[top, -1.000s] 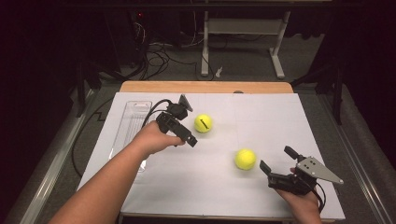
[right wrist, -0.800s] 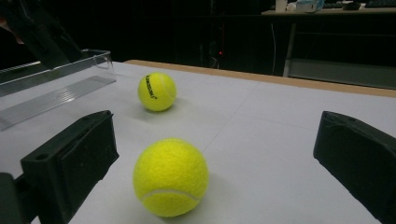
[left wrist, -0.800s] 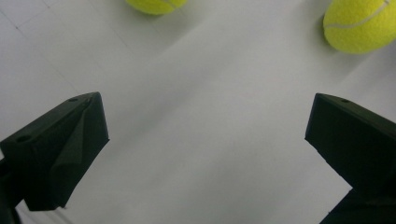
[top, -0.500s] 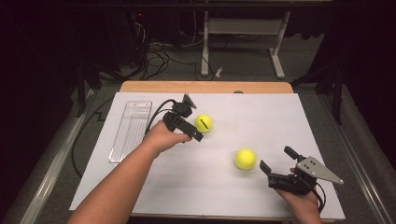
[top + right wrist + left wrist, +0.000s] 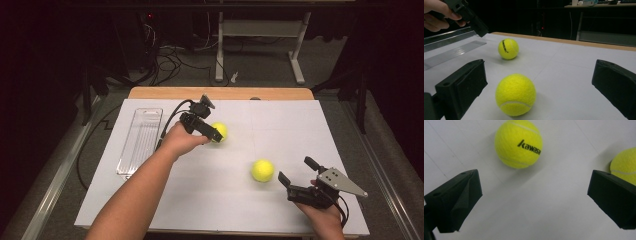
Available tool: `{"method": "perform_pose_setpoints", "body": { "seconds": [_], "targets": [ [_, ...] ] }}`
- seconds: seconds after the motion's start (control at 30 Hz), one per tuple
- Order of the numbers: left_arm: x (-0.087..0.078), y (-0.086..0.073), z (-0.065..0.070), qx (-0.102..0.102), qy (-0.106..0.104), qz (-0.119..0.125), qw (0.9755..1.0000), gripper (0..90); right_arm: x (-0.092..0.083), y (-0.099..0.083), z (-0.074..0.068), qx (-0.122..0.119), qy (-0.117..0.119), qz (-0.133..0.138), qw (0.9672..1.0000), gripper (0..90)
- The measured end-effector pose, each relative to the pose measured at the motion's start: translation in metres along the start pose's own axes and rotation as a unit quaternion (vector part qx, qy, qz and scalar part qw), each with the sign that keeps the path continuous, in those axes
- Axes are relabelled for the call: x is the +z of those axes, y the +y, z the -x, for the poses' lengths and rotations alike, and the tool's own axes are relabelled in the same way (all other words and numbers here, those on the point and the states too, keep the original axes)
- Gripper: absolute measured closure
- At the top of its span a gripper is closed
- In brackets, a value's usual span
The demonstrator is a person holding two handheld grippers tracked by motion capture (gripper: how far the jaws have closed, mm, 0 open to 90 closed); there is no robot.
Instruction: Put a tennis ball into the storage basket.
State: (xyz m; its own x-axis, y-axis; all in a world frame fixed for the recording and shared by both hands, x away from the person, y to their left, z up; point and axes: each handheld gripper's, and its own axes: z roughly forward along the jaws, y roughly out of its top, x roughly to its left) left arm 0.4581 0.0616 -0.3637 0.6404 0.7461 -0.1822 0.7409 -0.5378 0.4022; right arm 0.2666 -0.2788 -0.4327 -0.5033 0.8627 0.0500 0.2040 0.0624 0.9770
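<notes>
Left claw (image 5: 216, 135): your jaws are wide apart and hold nothing, hanging above the table.
Printed ball (image 5: 518, 143): just ahead of your left jaws, slightly left of centre in the left gripper view, logo facing up.
Right claw (image 5: 296, 176): wide apart too, nothing held, low near the table.
Plain ball (image 5: 515, 94): just ahead of your right jaws, between them.
Handling: likely light, felt-covered, springy; rolls freely. Take each across its widest middle.
Axis: round, no long axis; any approach works.
Clear tray (image 5: 140, 142): well left of your left claw.
Table (image 5: 300, 130): white, flat.
</notes>
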Motion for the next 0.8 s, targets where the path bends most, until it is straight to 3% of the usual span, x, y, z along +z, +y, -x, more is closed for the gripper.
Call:
{"method": "perform_pose_setpoints", "body": {
  "seconds": [0.27,0.57,0.8],
  "targets": [
    [0.01,0.013,-0.003,-0.002,0.007,0.024,0.9997,0.4,0.0,0.0,0.0,0.0,0.001,0.002,1.0,0.1],
    [0.038,0.017,-0.01,-0.02,0.007,0.047,0.9987,0.7,0.001,-0.001,-0.001,0.001,0.005,-0.002,1.0,0.1],
    [0.05,0.017,-0.014,-0.026,0.017,0.071,0.997,2.3,0.002,-0.002,-0.001,0.0,0.006,-0.003,1.0,0.1]
  ]
}}
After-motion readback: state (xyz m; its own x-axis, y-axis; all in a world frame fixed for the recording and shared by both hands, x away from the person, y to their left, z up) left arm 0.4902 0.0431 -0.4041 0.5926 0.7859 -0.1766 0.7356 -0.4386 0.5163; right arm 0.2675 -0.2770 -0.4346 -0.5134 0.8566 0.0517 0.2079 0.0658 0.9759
